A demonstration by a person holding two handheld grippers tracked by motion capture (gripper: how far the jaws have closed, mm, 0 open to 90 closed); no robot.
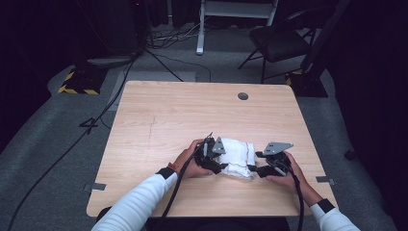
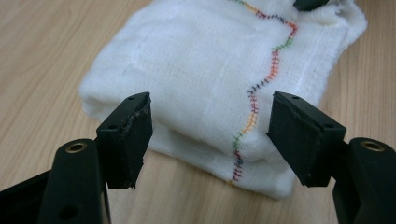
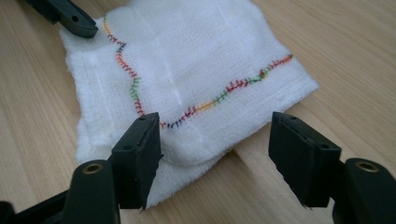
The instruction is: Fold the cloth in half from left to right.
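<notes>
On the left side of the high view, a white-sleeved forearm comes up from the bottom edge to the left hand [image 1: 188,161], which holds the black two-jaw left gripper [image 1: 215,162] against the left edge of a folded white woven cloth with a wavy line of multicoloured stitching [image 1: 237,163]. That cloth lies flat on the pale wood-grain surface [image 1: 163,115], in its near half and slightly right of centre, between the two grippers. In the left gripper view the cloth [image 2: 196,74] shows several stacked layers, and the jaws stand apart, one on each side of its near folded edge; a corner of the bundle sits between them, and neither pad presses on the fabric. The stitching runs up the cloth from that near edge towards the far corner, where a black tip of the other gripper shows. In the right gripper view the cloth [image 3: 187,70] lies ahead with its near corner between the jaws, which are likewise spread wide, the left pad just beside the fabric and the right pad over bare wood, well clear of it. On the right of the high view, the right hand [image 1: 288,175] holds the right gripper [image 1: 264,168] just beside the cloth's right edge, a grey three-cornered plate on top.
</notes>
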